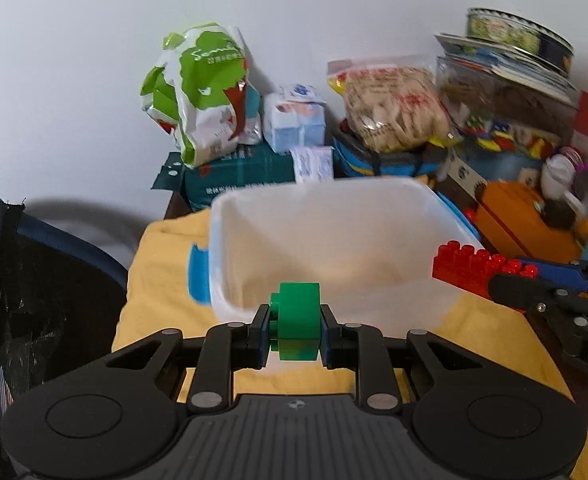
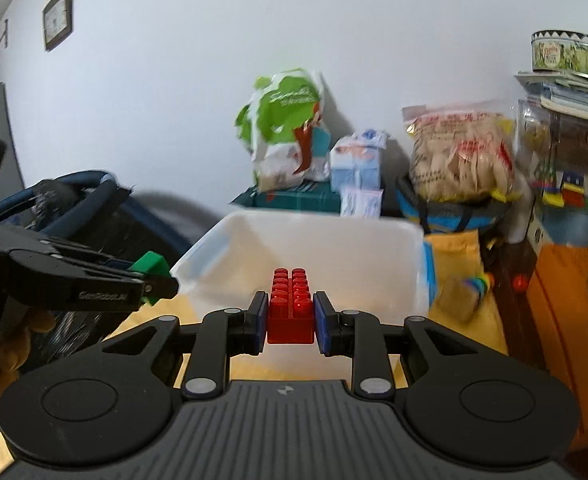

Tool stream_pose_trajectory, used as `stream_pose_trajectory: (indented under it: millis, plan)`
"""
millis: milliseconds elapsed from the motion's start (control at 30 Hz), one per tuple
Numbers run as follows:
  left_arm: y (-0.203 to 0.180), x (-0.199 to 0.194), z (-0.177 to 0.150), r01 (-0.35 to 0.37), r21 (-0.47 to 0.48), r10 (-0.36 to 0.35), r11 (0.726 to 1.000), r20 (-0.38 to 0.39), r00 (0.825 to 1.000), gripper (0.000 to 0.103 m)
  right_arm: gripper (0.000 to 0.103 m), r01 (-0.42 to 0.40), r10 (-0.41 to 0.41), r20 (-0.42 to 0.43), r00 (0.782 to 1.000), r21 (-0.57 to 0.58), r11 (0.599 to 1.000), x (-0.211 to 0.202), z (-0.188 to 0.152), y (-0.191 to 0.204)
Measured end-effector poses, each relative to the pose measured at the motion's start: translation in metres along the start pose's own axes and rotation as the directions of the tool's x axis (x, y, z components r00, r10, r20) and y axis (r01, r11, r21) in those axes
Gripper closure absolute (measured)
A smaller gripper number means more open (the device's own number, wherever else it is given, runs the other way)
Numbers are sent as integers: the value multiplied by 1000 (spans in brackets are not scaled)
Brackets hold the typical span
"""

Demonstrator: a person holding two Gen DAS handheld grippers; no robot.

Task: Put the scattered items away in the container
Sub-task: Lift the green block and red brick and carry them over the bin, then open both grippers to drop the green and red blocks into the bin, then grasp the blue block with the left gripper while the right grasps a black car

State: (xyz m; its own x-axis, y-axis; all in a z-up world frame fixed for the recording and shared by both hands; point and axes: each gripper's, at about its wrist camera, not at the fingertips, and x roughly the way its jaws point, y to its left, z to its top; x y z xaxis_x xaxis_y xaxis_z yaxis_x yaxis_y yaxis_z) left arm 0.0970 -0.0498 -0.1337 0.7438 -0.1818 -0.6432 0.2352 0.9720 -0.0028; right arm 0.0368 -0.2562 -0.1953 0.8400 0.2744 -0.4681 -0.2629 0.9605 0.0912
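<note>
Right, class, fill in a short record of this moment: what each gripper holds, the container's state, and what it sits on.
left gripper: jaws shut on green block
right gripper: jaws shut on red brick
white container: open top, no items visible inside
surface under container: yellow cloth
blocks' position: both at the container's near edge, not yet inside

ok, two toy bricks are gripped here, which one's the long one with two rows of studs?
The red plastic brick, clamped in the right gripper. The green plastic brick in the left gripper is short and blocky by comparison.
</note>
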Motion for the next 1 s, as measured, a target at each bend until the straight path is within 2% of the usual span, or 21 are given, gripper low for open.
stream_pose_trajectory:
  millis: [333,367,433,467,500,533,600,767,867,1000]
  plan:
    - [17,62,30,-54,-71,50,996,-60,997,75,76,84,-79,-102,992,42,996,80,18,-33]
    - [19,67,31,-56,-78,51,995,-68,996,73,76,85,-78,-117,990,50,995,85,18,-35]
    - [22,74,32,-61,-83,53,995,-91,994,52,73,98,-89,-148,985,53,994,93,19,-38]
    - [23,76,32,-65,-85,57,994,-89,994,49,72,110,-101,-150,984,52,993,95,19,-38]
    - [24,77,33,-73,-83,65,994,-85,994,40,66,111,-103,-152,983,48,993,96,19,-38]
    - [25,78,33,-74,-85,67,994,-84,994,38,54,111,-103,-152,983,48,993,97,19,-39]
    - [28,81,33,-74,-96,65,993,-87,994,38,45,123,-116,-139,983,46,991,97,20,-40]
    - [30,76,28,-68,-85,62,994,-72,995,38,40,98,-92,-104,990,54,994,84,22,-36]
    - [29,61,19,-43,-67,40,997,-42,998,36,25,80,-79,-43,996,12,997,60,19,-25]
    - [24,36,-2,-48,-19,48,999,-15,999,36,24,56,-57,-5,998,-50,997,24,-1,-6]
